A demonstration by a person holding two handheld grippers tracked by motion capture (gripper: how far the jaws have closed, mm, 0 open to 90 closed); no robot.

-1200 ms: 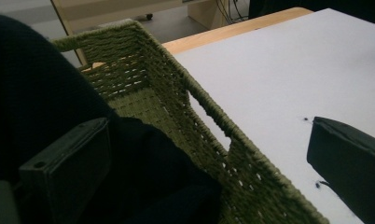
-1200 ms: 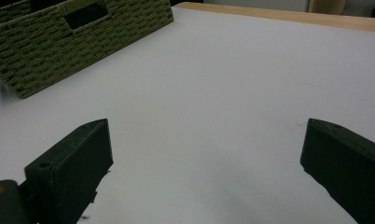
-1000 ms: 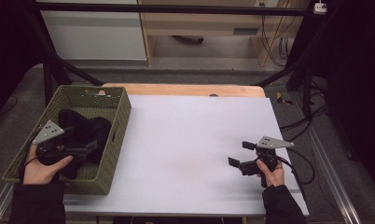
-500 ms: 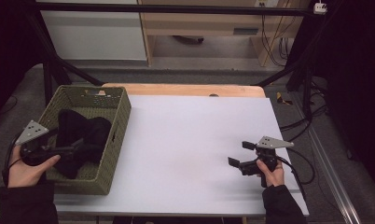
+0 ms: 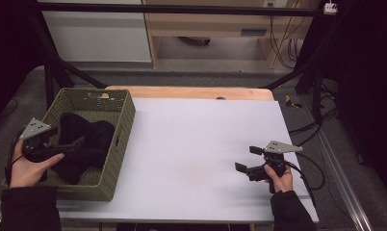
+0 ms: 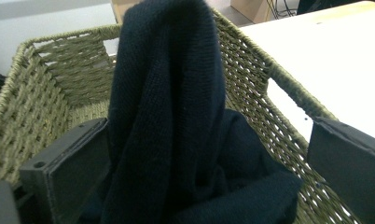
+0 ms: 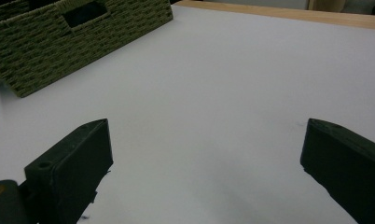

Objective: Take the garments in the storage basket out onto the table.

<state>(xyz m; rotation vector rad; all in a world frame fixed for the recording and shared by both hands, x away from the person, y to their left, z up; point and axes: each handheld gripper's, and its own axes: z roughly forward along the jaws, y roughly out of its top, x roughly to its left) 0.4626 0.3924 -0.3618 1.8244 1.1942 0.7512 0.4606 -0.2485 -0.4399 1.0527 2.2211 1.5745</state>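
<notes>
A woven olive-green basket [image 5: 117,144] stands at the left end of the white table [image 5: 196,144], and a dark navy knitted garment [image 5: 83,142] lies bundled inside it. The left gripper [image 5: 78,143], held in the person's left hand [image 5: 25,166], reaches over the basket's near-left rim to the garment. In the left gripper view its jaws stand wide apart, one on each side of a fold of the garment [image 6: 169,121] that rises in a peak between them; the left jaw touches the cloth, while the right jaw stands clear of it beside the basket wall [image 6: 251,79]. The right gripper [image 5: 247,159], held in the person's right hand [image 5: 279,178], rests low over the bare table near its right front corner, well apart from the basket. Its jaws are spread wide with nothing between them, and the right gripper view looks across the table [image 7: 213,93] toward the basket [image 7: 59,42].
</notes>
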